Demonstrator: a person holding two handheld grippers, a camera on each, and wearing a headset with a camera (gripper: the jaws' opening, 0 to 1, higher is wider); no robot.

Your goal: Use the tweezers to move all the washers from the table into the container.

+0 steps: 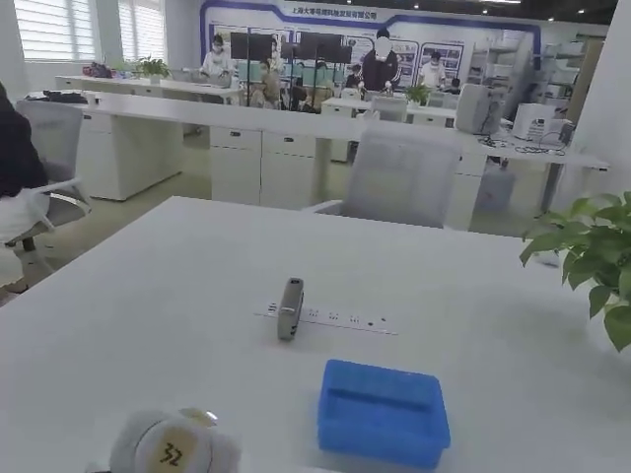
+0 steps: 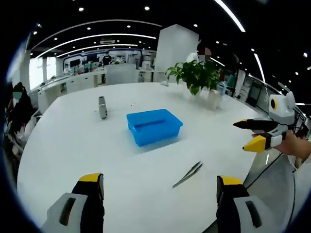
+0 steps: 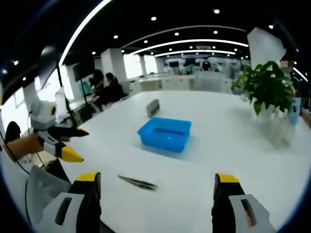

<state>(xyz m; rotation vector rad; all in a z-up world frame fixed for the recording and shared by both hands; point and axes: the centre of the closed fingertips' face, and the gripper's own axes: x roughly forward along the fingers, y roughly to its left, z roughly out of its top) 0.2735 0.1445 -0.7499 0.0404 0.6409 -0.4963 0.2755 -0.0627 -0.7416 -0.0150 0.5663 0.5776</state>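
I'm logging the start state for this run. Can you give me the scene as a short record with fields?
container: blue, on the white table, nothing visible inside
tweezers: lying flat on the table, nearer the grippers than the container, not gripped
left gripper: jaws wide apart, holding nothing
right gripper: jaws wide apart, holding nothing
washers: too small to make out
other: grey device, potted plant

A blue rectangular plastic container, shallow and open at the top, sits upright and flat on the white tabletop. The slim silver metal tweezers lie flat on the same tabletop, apart from the container and nearer the table's front edge. They are set at a slant to the container's sides.
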